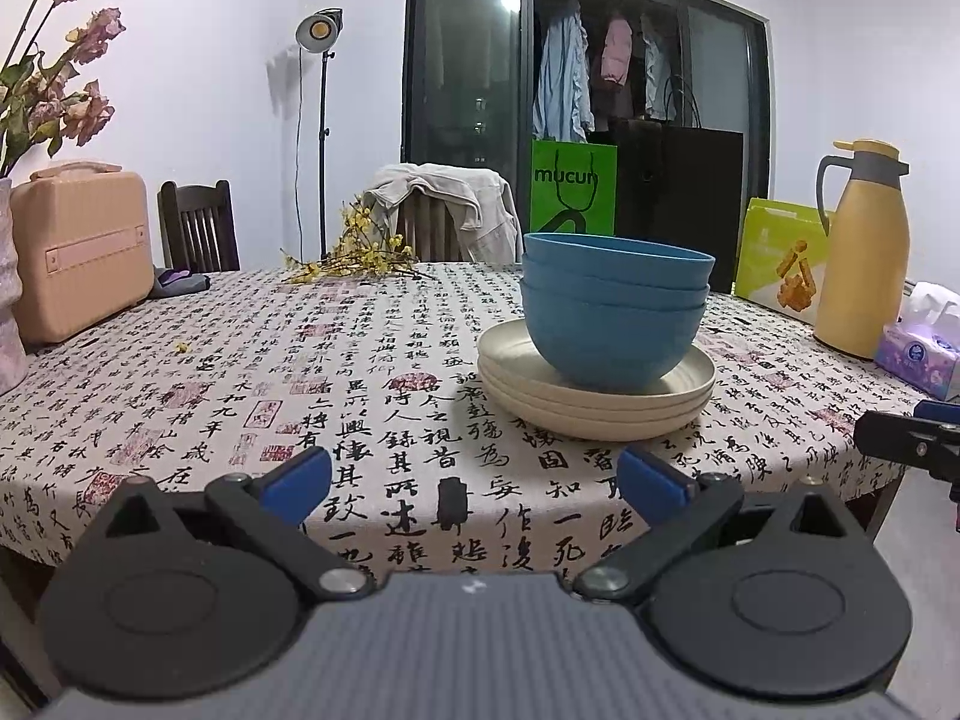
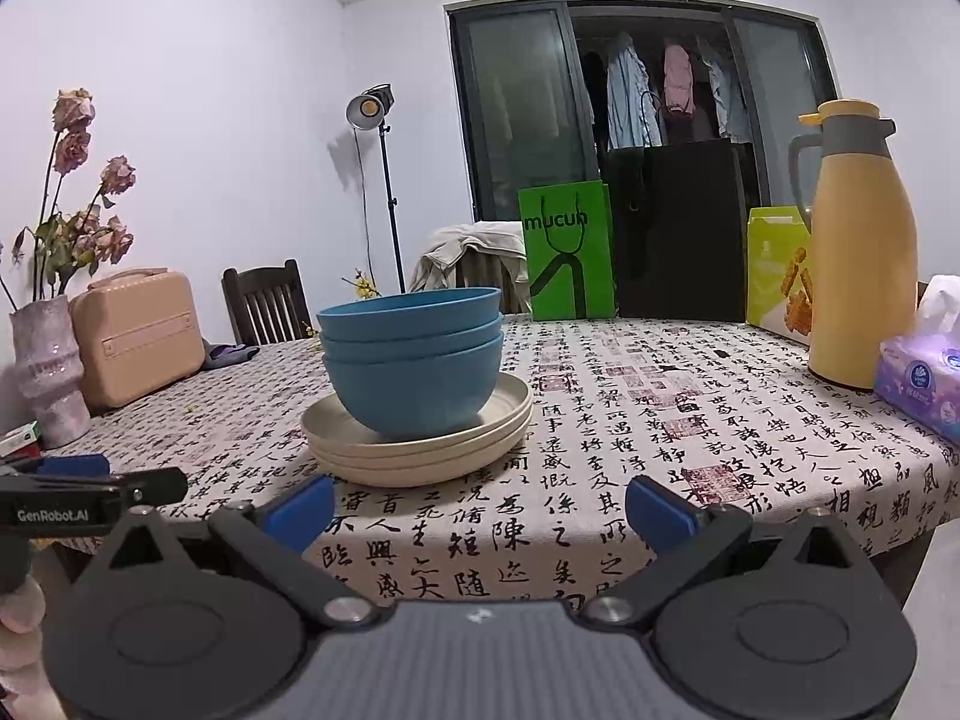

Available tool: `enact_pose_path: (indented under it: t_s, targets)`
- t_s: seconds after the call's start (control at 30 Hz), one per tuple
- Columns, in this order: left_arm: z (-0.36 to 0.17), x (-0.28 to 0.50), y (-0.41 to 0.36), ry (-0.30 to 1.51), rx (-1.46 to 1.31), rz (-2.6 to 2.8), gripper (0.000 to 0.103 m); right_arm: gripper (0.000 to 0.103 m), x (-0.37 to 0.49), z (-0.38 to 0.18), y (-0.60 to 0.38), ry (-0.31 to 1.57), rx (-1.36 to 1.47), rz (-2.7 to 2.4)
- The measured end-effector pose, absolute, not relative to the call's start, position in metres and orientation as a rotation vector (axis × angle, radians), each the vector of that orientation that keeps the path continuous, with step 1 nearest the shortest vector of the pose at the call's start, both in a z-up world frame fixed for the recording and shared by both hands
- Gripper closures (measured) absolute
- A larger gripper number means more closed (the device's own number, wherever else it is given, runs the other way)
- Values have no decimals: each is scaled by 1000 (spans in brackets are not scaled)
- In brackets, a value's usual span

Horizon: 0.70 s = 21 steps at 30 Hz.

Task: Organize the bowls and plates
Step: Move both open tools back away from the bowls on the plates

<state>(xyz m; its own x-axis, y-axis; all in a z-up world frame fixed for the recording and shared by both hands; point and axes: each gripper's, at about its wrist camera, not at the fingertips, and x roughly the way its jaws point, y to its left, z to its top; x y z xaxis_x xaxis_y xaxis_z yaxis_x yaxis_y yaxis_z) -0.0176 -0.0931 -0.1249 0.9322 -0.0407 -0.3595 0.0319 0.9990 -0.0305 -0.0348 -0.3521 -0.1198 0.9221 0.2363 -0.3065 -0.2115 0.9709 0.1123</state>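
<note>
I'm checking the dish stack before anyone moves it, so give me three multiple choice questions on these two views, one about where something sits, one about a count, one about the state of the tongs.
1. Where do the blue bowls sit?
A. Nested on the cream plates
B. Beside the yellow jug
C. On the chair

2. How many blue bowls are stacked?
A. One
B. Three
C. Five

3. How do the left tongs and right tongs stand?
A. Both shut on a plate
B. Left shut on a bowl
C. Both open, holding nothing

Answers:
1. A, the lowest bowl rests inside the top plate on the table.
2. B, three rims show one above another.
3. C, the blue pads stand wide apart, short of the stack.
</note>
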Motion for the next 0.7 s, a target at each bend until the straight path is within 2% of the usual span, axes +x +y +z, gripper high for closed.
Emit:
enact_pose_path:
  t_s: [0.7]
  targets:
    - [-127,-18,-91,375,-28,-38,0,0,-37,-120,-346,321,72,247]
